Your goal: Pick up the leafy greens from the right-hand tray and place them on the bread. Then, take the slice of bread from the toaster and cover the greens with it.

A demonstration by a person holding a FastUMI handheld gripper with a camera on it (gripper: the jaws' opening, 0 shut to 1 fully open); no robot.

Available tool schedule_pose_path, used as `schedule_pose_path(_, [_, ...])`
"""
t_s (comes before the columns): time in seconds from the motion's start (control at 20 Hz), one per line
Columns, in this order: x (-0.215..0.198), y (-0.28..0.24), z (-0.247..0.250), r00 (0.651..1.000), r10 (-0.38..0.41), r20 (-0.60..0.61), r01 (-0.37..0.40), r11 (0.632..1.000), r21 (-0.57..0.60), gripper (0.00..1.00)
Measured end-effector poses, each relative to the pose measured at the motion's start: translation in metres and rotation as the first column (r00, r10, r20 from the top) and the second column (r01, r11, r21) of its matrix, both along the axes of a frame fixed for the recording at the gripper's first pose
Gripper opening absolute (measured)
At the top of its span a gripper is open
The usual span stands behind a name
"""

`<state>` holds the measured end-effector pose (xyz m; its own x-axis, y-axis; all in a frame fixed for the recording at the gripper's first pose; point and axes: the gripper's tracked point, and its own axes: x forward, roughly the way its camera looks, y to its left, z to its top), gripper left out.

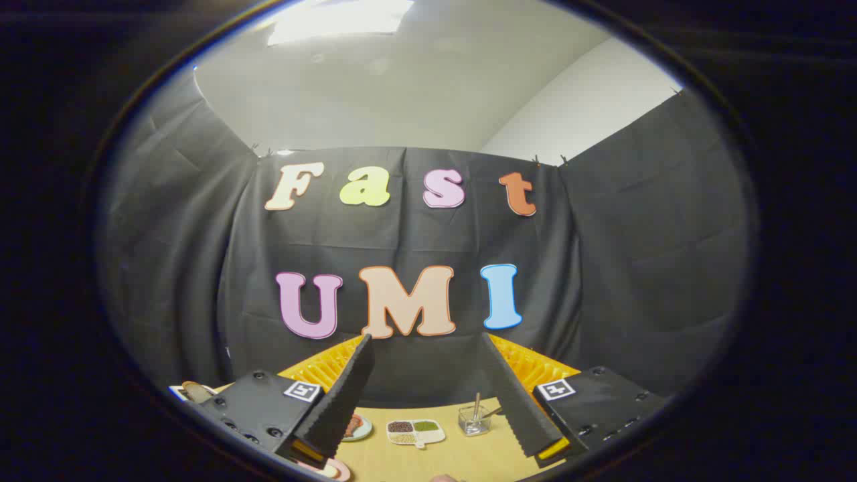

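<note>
Raised well above the counter [428, 462] and aimed mostly at the booth's black cloth wall [415, 234], with pale wall and ceiling above it. Tongs [428, 348] spread wide, nothing gripped, only open air and cloth between the fingers [341, 402].

Leafy greens, bread and toaster hard to make out from this height. At most a small round plate [356, 427] tucked just behind the left finger, carrying something reddish-brown, half covered by that finger. Another pale round rim [333, 470] lower down by the same finger, mostly cut off.

Out from that finger toward the middle of the counter: a small white divided dish [416, 432] with dark, green and pale fillings. Further across, close to the right finger, a small clear glass [474, 420] holding a thin metal utensil, its handle leaning out.

Behind the fingers, yellow slatted pieces [529, 365] rising on both sides, largely blocked by the fingers and the tongs' body. Far beyond the left finger, a brownish rounded thing [195, 391] on something white, too small and too cut off to name.
</note>
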<state>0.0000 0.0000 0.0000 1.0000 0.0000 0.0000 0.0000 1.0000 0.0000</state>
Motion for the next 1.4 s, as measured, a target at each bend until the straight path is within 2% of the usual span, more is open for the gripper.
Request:
schedule_pose_path(0.6, [0.005, -0.009, -0.012, 1.0, 0.004, -0.016, -0.004, 1.0, 0.01, 1.0])
schedule_pose_path(1.4, [0.007, -0.014, -0.024, 0.998, 0.049, -0.034, -0.048, 0.999, 0.019, 1.0])
